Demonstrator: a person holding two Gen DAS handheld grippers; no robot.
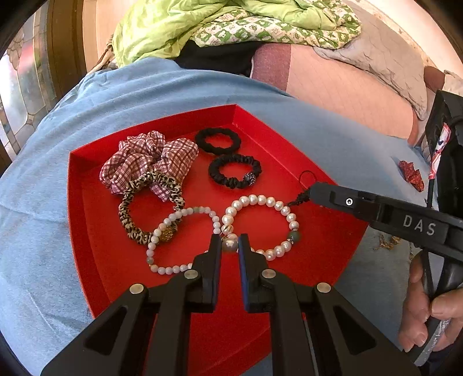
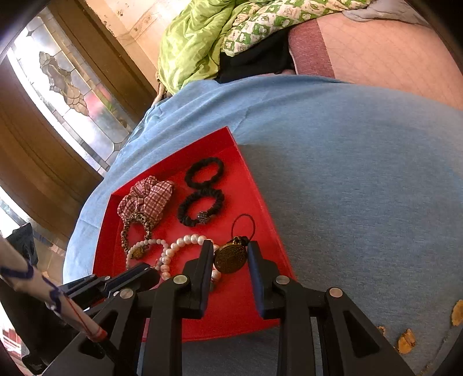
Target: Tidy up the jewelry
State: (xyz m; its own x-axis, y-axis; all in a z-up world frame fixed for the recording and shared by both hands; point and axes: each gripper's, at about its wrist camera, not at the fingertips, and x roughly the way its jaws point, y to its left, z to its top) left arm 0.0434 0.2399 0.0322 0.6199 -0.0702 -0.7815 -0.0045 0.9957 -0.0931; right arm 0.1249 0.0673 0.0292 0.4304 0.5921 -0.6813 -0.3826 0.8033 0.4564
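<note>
A red tray [image 1: 86,231] lies on a blue cloth [image 1: 86,115] and holds a checked scrunchie [image 1: 150,159], a leopard-print hair tie [image 1: 127,219], two black hair ties [image 1: 217,140] [image 1: 234,170], a small-bead bracelet [image 1: 182,240] and a large-pearl bracelet [image 1: 260,228]. My left gripper [image 1: 230,245] has its fingers either side of a big pearl on the pearl bracelet. My right gripper [image 2: 230,257] is shut on a round brass pendant [image 2: 230,258] with a black cord loop [image 2: 243,225], over the tray's right side [image 2: 260,202]; in the left view only its cord shows.
Green bedding [image 1: 202,26] and a pink mattress [image 1: 347,86] lie behind the cloth. A small red bow [image 1: 411,173] lies on the cloth at the right. Brown crumbs [image 2: 405,341] lie near the cloth's front right. A glass-panelled door [image 2: 72,95] stands at the left.
</note>
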